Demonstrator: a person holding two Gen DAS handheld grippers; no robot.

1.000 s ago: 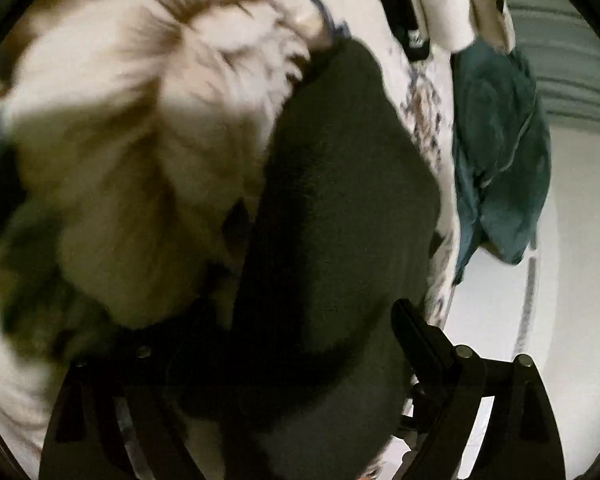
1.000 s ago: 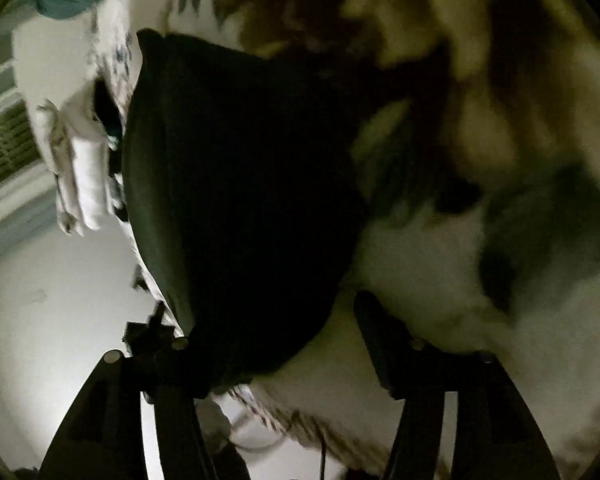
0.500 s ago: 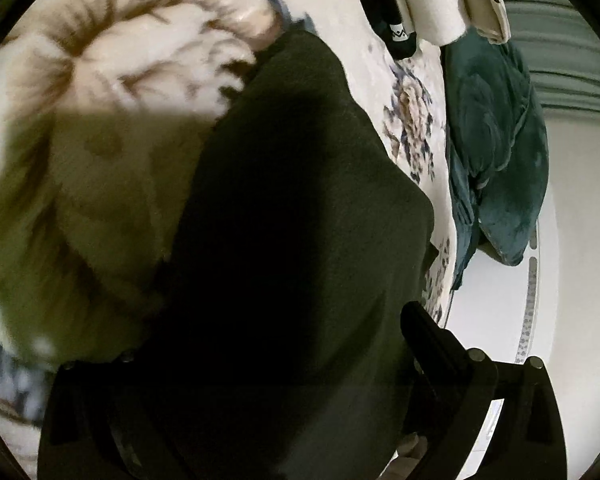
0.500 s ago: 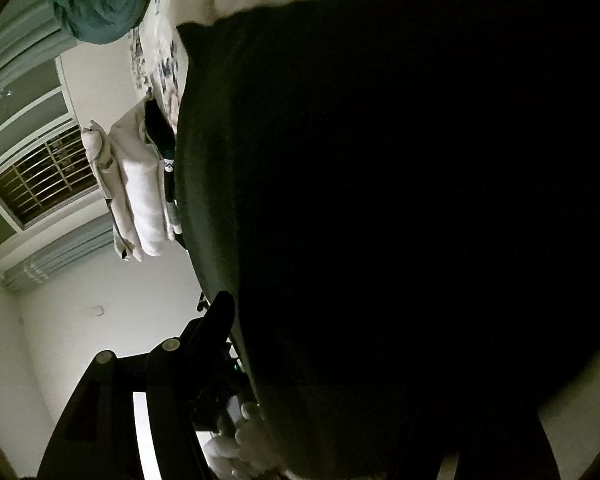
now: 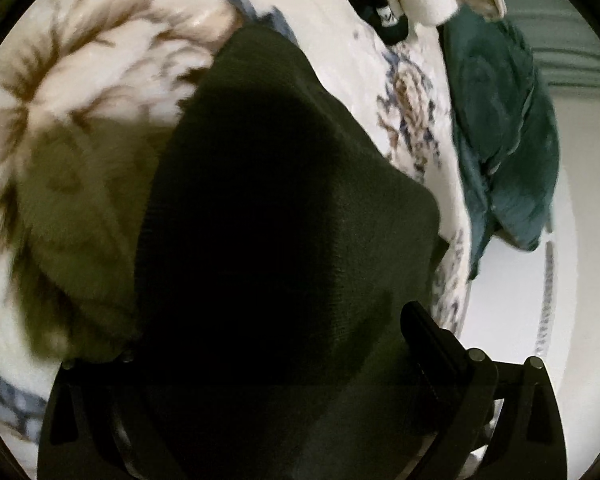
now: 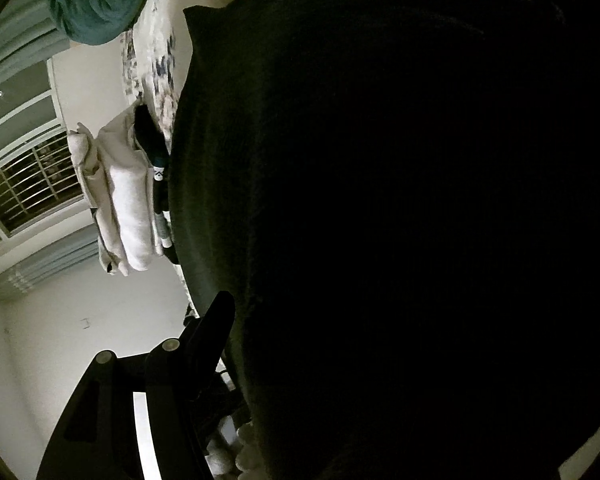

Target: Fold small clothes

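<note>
The dark green knitted garment [image 5: 292,208] is being spread flat on the flowered blanket [image 5: 100,80], and it is lying between the fingers of the left gripper [image 5: 268,360], whose jaws are being held wide apart. The right gripper's [image 6: 340,360] jaw state cannot be told; only one finger [image 6: 216,328] is being shown beside the cloth.

Dark knit garment [image 5: 292,240] spread on the floral bed cover, filling both wrist views.

Blackish-green, fine ribbed knit, no print visible. In the left wrist view it runs from between the left tool's [image 5: 268,364] wide-set jaws forward to a rounded far corner; its right edge lies just ahead of the right-hand jaw. In the right wrist view the cloth [image 6: 400,220] covers the whole frame right of the one visible jaw; grip unclear.
</note>
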